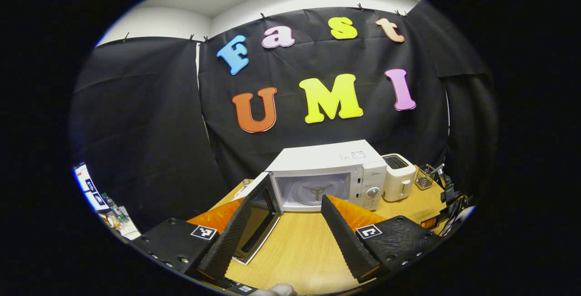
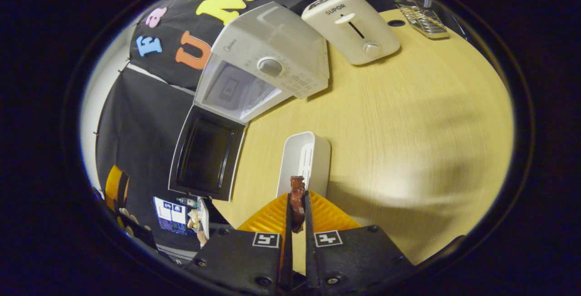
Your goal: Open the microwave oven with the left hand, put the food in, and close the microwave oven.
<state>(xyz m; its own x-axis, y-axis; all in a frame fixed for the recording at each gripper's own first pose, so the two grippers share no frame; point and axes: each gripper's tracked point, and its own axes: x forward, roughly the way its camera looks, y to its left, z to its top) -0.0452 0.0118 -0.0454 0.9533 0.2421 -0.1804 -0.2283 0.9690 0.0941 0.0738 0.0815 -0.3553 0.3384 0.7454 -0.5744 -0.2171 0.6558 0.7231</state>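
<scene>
A black-draped booth with a pale wooden table (image 1: 299,246) is the setting. In the left gripper view, a white microwave oven (image 1: 333,175) stands at the back of the table with its door (image 1: 256,221) swung fully out to the viewer's left, exposing the cavity and the turntable hub inside. A white toaster (image 1: 398,176) stands just beside the microwave, and a small wire rack (image 1: 424,177) sits beyond it near the table's edge. The left gripper (image 1: 286,225) is spread wide and holds nothing, facing the open cavity roughly level from well back; the open door lies just behind its left-hand finger. With the opening step apparently done, that stance looks like waiting clear of the loading path.

In the right gripper view, the camera looks steeply down and is rolled, so the table tilts across the picture. The right gripper (image 2: 297,207) is nearly closed, its two fingers pinching a small reddish-brown piece of food (image 2: 297,203) that sticks up past the tips. Just ahead of it on the table is a white rectangular container (image 2: 303,162), probably where the food came from. The microwave oven (image 2: 265,64) appears farther off, its door (image 2: 206,157) hanging open toward the camera, the toaster (image 2: 352,26) beside it. The food is held above the table, well short of the cavity, so the carry into the oven is judged not yet made; the firm pinch suits a small, irregular morsel.
</scene>
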